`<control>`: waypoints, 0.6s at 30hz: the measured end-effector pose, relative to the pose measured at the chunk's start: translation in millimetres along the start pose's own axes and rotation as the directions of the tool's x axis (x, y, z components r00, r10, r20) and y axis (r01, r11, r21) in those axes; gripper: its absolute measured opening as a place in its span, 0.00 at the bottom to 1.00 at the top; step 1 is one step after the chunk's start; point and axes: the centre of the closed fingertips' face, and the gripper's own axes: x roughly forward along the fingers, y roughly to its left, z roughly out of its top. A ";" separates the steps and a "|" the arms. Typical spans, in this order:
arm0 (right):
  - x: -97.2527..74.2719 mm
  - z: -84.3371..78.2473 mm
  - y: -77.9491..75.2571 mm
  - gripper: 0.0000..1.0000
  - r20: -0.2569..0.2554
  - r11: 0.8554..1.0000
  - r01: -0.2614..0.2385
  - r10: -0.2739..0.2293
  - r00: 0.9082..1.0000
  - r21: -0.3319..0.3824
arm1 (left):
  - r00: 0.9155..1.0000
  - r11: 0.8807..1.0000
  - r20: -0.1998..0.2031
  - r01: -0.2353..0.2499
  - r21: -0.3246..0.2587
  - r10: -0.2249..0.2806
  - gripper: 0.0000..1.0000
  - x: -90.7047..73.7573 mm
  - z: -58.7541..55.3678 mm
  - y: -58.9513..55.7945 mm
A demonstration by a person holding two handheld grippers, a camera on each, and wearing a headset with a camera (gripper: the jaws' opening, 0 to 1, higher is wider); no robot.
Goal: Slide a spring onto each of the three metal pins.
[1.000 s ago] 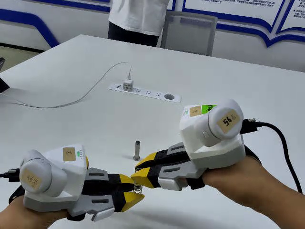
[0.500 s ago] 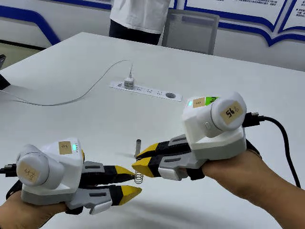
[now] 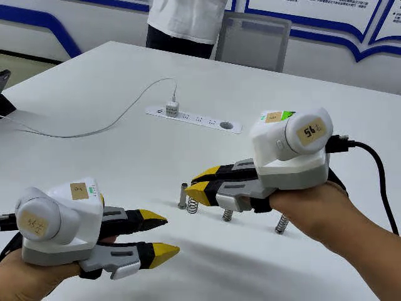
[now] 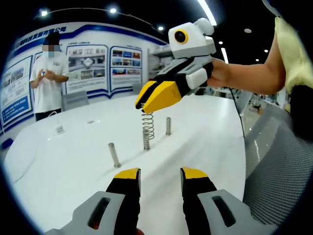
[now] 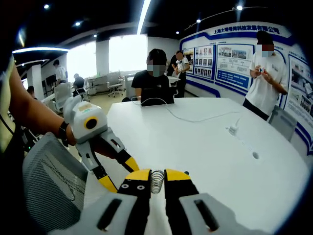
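The right tool (image 3: 197,186) pinches a spring (image 3: 192,204) beside a pin (image 3: 182,195) at 9 o'clock. The empty left tool (image 3: 166,234) gapes; a power strip (image 3: 194,118) lies at 12 o'clock.

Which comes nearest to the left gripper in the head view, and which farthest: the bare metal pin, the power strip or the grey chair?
Counting out from the left gripper:
1. Bare metal pin, just ahead of its jaws.
2. Power strip, well behind the pin.
3. Grey chair, farthest back, near the wall.
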 end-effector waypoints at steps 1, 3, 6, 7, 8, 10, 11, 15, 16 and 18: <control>1.2 0.5 -3.9 0.11 0.003 1.000 0.011 -0.011 1.000 0.002 | 1.000 1.000 -0.003 -0.004 -0.001 0.004 0.35 -0.5 -1.1 1.0; 2.9 2.0 -9.8 0.11 0.012 1.000 0.026 -0.026 1.000 0.005 | 1.000 1.000 -0.006 -0.012 -0.005 0.012 0.37 -1.3 -2.5 2.9; 5.2 4.9 -17.2 0.11 0.023 0.999 0.050 -0.050 0.998 0.008 | 1.000 1.000 -0.006 -0.023 -0.009 0.023 0.40 -2.6 -2.8 5.0; 5.7 5.9 -19.1 0.11 0.028 0.998 0.056 -0.056 0.998 0.008 | 1.000 1.000 -0.005 -0.026 -0.010 0.025 0.40 -2.8 -2.8 5.5; 6.8 7.0 -22.0 0.11 0.032 0.998 0.064 -0.064 0.997 0.010 | 1.000 1.000 -0.006 -0.030 -0.010 0.030 0.41 -3.3 -3.1 6.4; 8.2 8.8 -26.2 0.11 0.038 0.997 0.076 -0.077 0.996 0.009 | 0.999 0.999 -0.008 -0.034 -0.012 0.034 0.43 -3.7 -3.3 7.2; 9.6 9.9 -29.6 0.11 0.041 0.996 0.085 -0.085 0.996 0.010 | 0.999 0.999 -0.008 -0.037 -0.012 0.037 0.44 -4.0 -3.5 7.6; 15.1 12.6 -38.5 0.11 0.049 0.995 0.102 -0.103 0.993 0.016 | 0.999 0.999 -0.011 -0.042 -0.014 0.042 0.47 -4.5 -4.3 8.3; 17.5 13.2 -40.6 0.11 0.050 0.994 0.107 -0.107 0.993 0.016 | 0.999 0.999 -0.013 -0.044 -0.014 0.044 0.47 -4.7 -4.5 8.4; 21.8 13.2 -44.2 0.11 0.047 0.993 0.114 -0.115 0.992 0.012 | 0.999 0.999 -0.013 -0.047 -0.016 0.047 0.48 -4.9 -4.6 8.9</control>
